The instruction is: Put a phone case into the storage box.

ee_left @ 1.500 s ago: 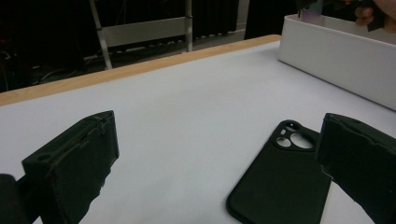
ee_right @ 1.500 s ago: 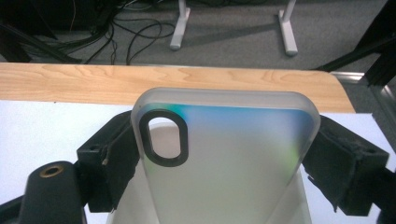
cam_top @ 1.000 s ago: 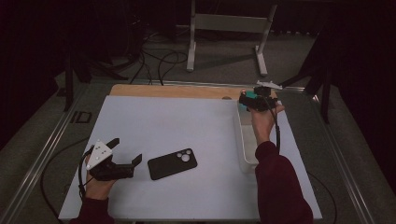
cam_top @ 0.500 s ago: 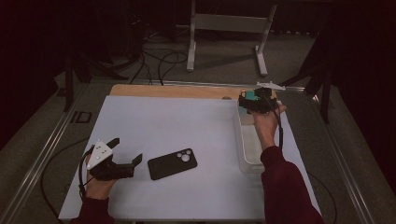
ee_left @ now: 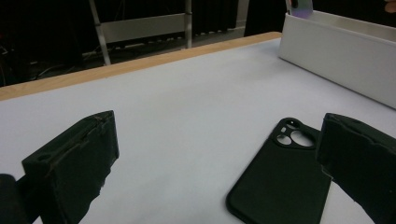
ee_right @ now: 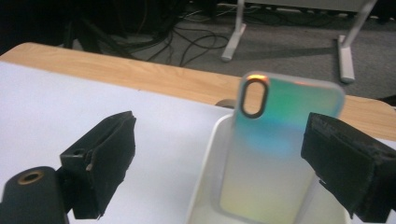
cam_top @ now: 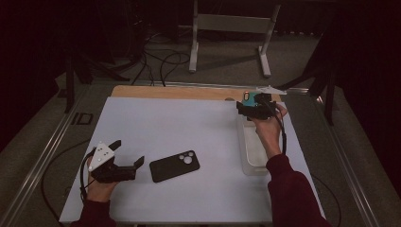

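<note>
Right gripper point(ee_right: 219, 177) spread wide, iridescent phone case point(ee_right: 280, 149) standing between its jaws, propped in the white bin point(ee_right: 205, 186); looks light, flexible, slick, so pinch the long side edges gently.

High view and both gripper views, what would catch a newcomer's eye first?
Probably the shimmering iridescent phone case, leaning upright at the far end of the white plastic bin, between the right gripper's open fingers. Next, the black phone case lying flat on the white tabletop beside the open left gripper.
</note>
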